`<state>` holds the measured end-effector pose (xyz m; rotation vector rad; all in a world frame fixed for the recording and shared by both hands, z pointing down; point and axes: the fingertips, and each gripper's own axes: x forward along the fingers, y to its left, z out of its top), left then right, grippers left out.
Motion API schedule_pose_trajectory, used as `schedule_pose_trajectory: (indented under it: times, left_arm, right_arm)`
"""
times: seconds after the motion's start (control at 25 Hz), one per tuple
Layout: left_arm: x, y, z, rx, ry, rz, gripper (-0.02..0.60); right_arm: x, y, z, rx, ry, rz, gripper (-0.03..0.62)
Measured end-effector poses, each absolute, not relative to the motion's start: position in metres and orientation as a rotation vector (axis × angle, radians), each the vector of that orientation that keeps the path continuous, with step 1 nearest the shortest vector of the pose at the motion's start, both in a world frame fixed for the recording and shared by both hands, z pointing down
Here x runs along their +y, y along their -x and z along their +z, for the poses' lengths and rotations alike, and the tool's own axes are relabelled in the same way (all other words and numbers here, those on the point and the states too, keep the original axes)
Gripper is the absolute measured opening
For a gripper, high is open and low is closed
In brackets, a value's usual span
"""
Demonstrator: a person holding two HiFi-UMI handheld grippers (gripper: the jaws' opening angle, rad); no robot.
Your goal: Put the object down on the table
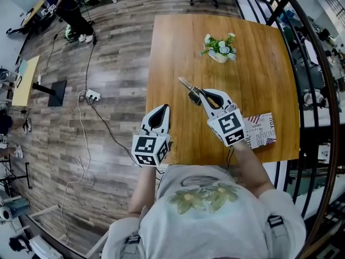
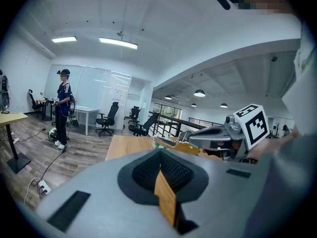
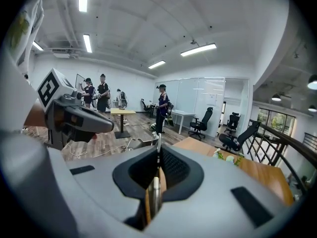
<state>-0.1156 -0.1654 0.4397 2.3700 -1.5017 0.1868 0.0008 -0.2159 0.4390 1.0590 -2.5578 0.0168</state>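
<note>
Two jaws of the right gripper (image 1: 201, 94) are recorded as pressed together on a thin metal object (image 1: 188, 85). In the right gripper view its bright edge (image 3: 153, 195) is seen sandwiched between the pads and running up through the cleft past the tips. Only the near end is clamped. The rest projects beyond the tips, away from the person, as a slim strip that looks two-pronged, possibly tongs or tweezers; the exact type cannot be told. In the left gripper view it appears clear of the table (image 1: 264, 85), carried over bare wood.

Handling, judged:
- Light and stiff; no sag is noted along the free length.
- Smooth metal, so slip or pivoting about the pads is likely, the grip being at one end.
- Not fragile; a clatter or skid is expected if it is released from height.
- The end grip is judged adequate for the set-down. The free end should be brought onto the wood before the pads are parted.

The left gripper (image 1: 164, 109) is held just left of the right jaws, at the table's near edge. Its jaws are closed tip to tip with nothing between them (image 2: 160, 155).

Farther out, a small potted plant (image 1: 219, 48) stands ahead of the right tips, well apart. A printed card (image 1: 261, 129) lies behind and to the right of them, beside the gripper body.
</note>
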Motion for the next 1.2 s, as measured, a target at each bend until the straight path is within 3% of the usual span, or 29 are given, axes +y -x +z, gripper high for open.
schedule_pose_trajectory:
  times: [1.2]
  left_arm:
    - [-0.186, 0.128, 0.508, -1.416, -2.258, 0.268, 0.012]
  right_arm:
    - [-0.243, 0.017, 0.563, -2.400, -0.937, 0.205, 0.011]
